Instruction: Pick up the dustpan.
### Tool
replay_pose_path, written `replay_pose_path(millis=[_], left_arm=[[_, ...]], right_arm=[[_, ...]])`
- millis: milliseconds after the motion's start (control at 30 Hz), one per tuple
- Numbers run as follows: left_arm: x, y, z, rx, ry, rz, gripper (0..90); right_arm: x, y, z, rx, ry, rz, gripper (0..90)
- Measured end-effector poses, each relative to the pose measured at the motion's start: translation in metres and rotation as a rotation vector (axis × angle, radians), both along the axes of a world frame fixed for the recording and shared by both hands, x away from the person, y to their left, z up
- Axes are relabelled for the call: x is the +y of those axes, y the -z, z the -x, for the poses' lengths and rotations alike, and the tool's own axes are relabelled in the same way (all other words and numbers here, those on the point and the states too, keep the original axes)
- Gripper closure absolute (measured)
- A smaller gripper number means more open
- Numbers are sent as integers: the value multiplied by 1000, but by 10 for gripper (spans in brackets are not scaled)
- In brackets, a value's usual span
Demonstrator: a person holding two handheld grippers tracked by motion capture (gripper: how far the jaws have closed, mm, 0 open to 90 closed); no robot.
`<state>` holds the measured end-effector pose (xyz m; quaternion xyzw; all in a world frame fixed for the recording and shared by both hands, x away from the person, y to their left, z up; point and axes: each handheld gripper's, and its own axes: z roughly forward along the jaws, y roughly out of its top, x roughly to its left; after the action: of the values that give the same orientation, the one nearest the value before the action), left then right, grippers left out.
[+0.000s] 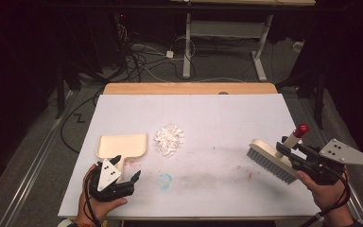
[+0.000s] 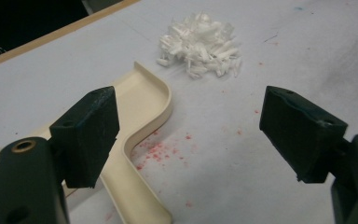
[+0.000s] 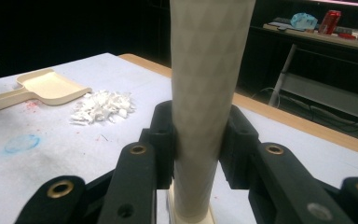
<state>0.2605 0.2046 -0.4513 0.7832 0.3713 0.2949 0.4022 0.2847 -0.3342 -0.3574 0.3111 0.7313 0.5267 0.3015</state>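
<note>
Jaws of the left gripper (image 1: 123, 171) stand wide apart with nothing between them; in the left gripper view the left jaw hangs over the handle of the cream dustpan (image 2: 142, 116), while the right jaw is over bare table. Whether the left jaw touches the handle cannot be told. Jaws of the right gripper (image 3: 199, 140) are clamped on the cream handle of the hand brush (image 1: 274, 158), one pad on each side of the handle.

In the high view the dustpan lies near the left edge of the white table (image 1: 217, 113), its handle pointing toward the near edge and the left gripper. A pile of white shreds (image 1: 169, 139) lies just beside the dustpan's right side, apart from it, toward the middle of the surface. The brush is held near the right edge, bristles toward the surface, its red-capped handle end pointing to the far right corner. Open table separates the brush from the pile. A blue smudge (image 1: 165, 179) and faint red specks mark the surface near the left gripper.
</note>
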Motion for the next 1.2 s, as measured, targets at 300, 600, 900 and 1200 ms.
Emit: replay_pose_path(millis=[300, 600, 900, 1200], left_arm=[[6, 2, 3, 66, -107, 31, 192], [13, 20, -4, 219, -213, 51, 221], [18, 37, -51, 375, -340, 48, 246], [25, 34, -72, 382, -323, 36, 488]], right_arm=[[3, 0, -2, -6, 9, 11, 705], [11, 0, -7, -5, -2, 17, 705], [13, 3, -12, 7, -1, 30, 705], [14, 5, -12, 20, 0, 28, 705]])
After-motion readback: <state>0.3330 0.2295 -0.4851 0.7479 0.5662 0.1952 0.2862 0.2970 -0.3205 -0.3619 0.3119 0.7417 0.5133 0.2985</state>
